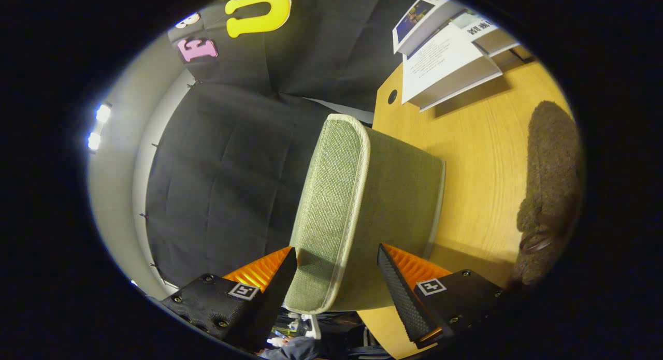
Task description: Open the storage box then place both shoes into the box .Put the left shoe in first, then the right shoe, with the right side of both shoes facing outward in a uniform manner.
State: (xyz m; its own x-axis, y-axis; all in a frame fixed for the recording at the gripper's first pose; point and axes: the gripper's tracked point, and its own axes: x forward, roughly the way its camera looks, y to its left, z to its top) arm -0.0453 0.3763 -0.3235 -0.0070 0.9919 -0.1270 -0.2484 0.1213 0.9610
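Where tilted sideways, tongs apparently spread astride storage box.

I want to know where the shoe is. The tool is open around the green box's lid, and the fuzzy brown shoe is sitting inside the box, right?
Not quite. The fuzzy brown shoe is not inside the green box; it lies on the wooden table beside it. The rest holds: the tool is open, a finger on each side of the box's lid. The gripper view shows this.

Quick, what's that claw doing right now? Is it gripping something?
Claw: open around the green fabric storage box, which sits between its fingers; whether both fingers press on it cannot be told.
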